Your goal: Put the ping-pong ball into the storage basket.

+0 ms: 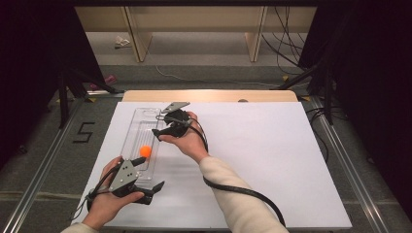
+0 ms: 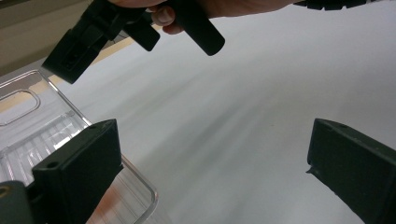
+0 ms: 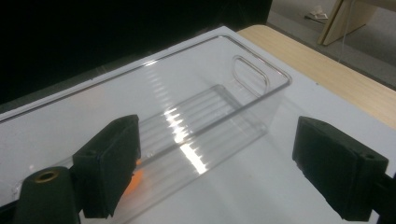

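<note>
A long clear plastic bin [image 1: 137,127] lies on the white table, left of centre, with an orange ball [image 1: 145,151] inside near its near end. My left gripper [image 1: 149,174] is open at the bin's near end, one jaw over the bin's corner [image 2: 140,186] and the other over bare table. My right gripper [image 1: 158,125] is open beside the bin's right wall, facing it. In the right gripper view the bin [image 3: 210,107] runs between the jaws, and the orange ball [image 3: 136,180] peeks out behind the left jaw. Both grippers [image 2: 210,158] [image 3: 219,158] hold nothing.
The white table top [image 1: 262,155] stretches wide to the right of the bin. A wooden strip [image 1: 209,95] runs along its far edge. Black cables [image 1: 243,191] trail from the grippers. The right gripper [image 2: 130,28] sits at the top of the left gripper view.
</note>
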{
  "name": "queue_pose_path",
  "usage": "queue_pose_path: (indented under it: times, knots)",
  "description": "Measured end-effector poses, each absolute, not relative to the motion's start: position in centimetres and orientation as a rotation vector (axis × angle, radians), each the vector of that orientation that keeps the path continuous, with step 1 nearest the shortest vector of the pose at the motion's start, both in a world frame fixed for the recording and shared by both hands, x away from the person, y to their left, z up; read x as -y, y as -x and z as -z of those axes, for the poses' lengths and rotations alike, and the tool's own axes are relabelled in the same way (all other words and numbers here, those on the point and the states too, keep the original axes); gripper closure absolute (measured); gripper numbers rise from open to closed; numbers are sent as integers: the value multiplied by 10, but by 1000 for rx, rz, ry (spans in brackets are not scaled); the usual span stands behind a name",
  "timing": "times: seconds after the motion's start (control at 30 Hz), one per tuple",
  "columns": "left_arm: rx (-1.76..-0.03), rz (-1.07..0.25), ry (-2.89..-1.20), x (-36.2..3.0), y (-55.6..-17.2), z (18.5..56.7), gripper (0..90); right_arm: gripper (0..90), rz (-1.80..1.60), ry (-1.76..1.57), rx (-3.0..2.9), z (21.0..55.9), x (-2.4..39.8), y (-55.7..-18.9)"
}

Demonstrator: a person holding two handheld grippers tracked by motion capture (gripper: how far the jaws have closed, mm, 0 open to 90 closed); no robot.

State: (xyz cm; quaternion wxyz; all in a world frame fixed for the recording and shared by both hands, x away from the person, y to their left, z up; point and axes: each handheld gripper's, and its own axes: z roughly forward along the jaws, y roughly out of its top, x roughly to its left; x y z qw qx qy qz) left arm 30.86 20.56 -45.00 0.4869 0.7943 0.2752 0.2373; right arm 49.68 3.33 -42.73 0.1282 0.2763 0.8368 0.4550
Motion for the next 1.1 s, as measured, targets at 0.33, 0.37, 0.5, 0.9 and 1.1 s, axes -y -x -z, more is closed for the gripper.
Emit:
queue_pose_path:
  times: [0.33, 0.37, 0.5, 0.9, 1.1]
  knots:
    - [-671, -578, -1931, -206, -309, 450, 25, 161, -1320, -827, -2407, 425, -3, -494]
    - [-671, -579, -1931, -206, -309, 450, 25, 161, -1318, -835, -2403, 425, 0, -494]
    - [-672, -580, -1932, -206, -309, 450, 25, 161, -1312, -849, -2392, 424, 14, -493]
    - [-676, -582, -1932, -207, -309, 450, 24, 161, -1309, -892, -2358, 420, 50, -489]
    - [-678, -584, -1931, -207, -310, 450, 24, 161, -1303, -897, -2348, 418, 66, -485]
